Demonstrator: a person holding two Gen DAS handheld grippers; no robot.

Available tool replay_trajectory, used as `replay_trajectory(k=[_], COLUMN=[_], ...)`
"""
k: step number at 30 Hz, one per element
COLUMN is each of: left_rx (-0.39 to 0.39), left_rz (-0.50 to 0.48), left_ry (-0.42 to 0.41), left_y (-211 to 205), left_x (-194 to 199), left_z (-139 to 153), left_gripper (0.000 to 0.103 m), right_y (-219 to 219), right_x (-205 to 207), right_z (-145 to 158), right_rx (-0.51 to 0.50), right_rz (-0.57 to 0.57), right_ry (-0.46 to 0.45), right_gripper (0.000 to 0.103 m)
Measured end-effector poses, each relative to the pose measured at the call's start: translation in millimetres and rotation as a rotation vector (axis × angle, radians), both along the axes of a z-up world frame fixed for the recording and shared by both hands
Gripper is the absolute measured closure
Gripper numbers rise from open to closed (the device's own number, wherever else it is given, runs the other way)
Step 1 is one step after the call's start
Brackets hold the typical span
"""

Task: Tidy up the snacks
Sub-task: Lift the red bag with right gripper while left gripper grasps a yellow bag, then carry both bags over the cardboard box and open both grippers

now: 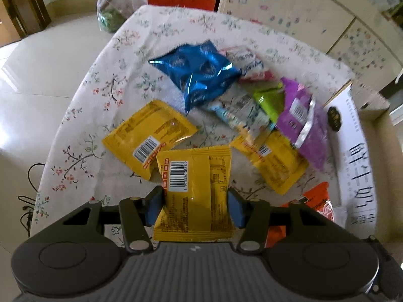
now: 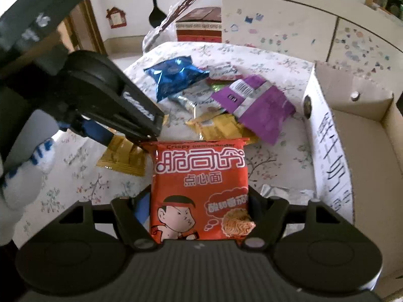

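Snacks (image 1: 194, 191): glossy, crinkled, many-coloured packets

Four flat yellow foil snack packets (image 1: 194, 176), one crinkled blue foil bag (image 1: 199, 73), one purple plastic packet (image 1: 302, 118), one orange noodle-snack packet (image 2: 201, 191) and one open cardboard box (image 2: 365, 136).

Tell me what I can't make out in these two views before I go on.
- Box inside: right wrist view, cut off by the edge; contents unseen.
- Pale packets under the blue bag and purple bag: left wrist view, overlapped and blurred.
- Yellow packet front: faces away in the left gripper.
- Orange packet bottom: hidden by the right gripper.
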State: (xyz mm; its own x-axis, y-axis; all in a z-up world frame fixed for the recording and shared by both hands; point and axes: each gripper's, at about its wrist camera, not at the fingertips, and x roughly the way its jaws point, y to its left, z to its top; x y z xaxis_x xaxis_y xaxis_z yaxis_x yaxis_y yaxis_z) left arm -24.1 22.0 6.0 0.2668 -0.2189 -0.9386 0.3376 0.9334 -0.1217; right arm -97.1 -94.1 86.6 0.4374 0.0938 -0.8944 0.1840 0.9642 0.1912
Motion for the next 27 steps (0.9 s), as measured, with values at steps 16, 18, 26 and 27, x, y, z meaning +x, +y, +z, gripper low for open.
replay_trajectory(k=[16,18,26,27], left_rx=[-0.083,-0.1,-0.161,-0.171], left_rz=[-0.013,-0.026,-0.122,-0.131], left_ry=[-0.123,-0.136,-0.202,-0.201], left_y=[-8.7,-15.1,-49.7,-53.3], left_x=[-14.3,-18.5,-40.5,-42.0], left_z=[49.8,56.5,79.8,80.6], left_gripper=[0.044,0.044,0.044,0.044], right_y=[-50.6,-62.4,-115.7,-120.3], right_x=[-10.1,-11.1,-20.6,-22.3], right_z=[61.8,71.6,98.0,99.6], right_rx=[0.027,0.016,-0.026,-0.034], right_rz=[-0.134,-0.158,-0.257,-0.263], right_ry=[-0.122,-0.138,-0.178,-0.178], right_gripper=[0.029,0.029,0.029,0.029])
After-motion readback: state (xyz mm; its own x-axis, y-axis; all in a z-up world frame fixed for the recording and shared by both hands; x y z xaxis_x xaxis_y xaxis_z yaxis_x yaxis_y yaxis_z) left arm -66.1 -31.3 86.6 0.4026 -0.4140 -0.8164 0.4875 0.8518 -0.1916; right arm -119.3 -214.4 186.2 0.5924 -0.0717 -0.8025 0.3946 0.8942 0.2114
